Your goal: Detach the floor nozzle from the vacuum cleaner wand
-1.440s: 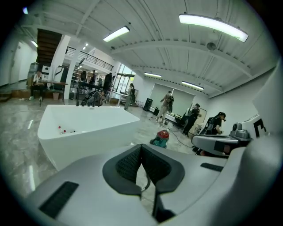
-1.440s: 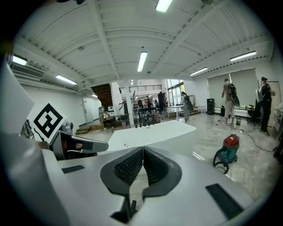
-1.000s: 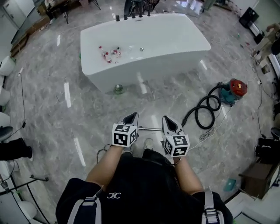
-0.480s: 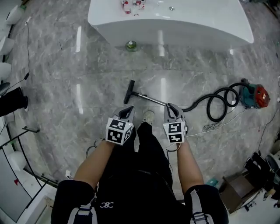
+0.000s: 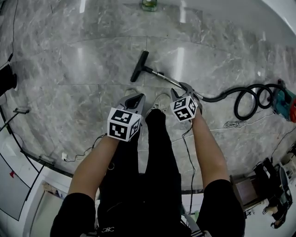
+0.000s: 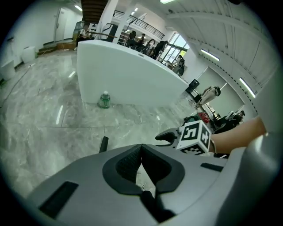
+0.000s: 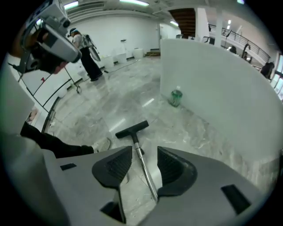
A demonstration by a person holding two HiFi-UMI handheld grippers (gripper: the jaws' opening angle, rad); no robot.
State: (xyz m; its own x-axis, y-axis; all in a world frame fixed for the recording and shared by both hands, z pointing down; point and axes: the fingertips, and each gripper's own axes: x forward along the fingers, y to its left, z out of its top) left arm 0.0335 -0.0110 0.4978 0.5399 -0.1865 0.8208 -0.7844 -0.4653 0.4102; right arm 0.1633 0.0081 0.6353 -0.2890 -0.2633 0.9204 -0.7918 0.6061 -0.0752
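The black floor nozzle [image 5: 139,66] lies on the marble floor, joined to the metal wand [image 5: 163,77], which runs right into a black hose [image 5: 240,99]. My right gripper [image 5: 185,88] hangs just over the wand's rear end. Its jaws have just been opening and stand open. In the right gripper view the wand [image 7: 143,161] shows in the gap of the right gripper [image 7: 145,162], untouched by the pads, with the nozzle [image 7: 131,128] beyond. My left gripper [image 5: 135,98] is shut and empty, beside the person's leg. In the left gripper view the left gripper [image 6: 141,152] has the nozzle [image 6: 103,144] ahead.
A white counter [image 6: 128,79] stands beyond, with a green bottle [image 5: 149,3] at its foot. The red and teal vacuum body [image 5: 287,101] sits at the right edge. The person's shoe [image 5: 160,99] is near the wand. Cables [image 5: 88,149] trail at left.
Both grippers have dropped toward the floor and the head view has tilted down with them. The right jaws went from shut to open, now over the wand. The left stayed shut.
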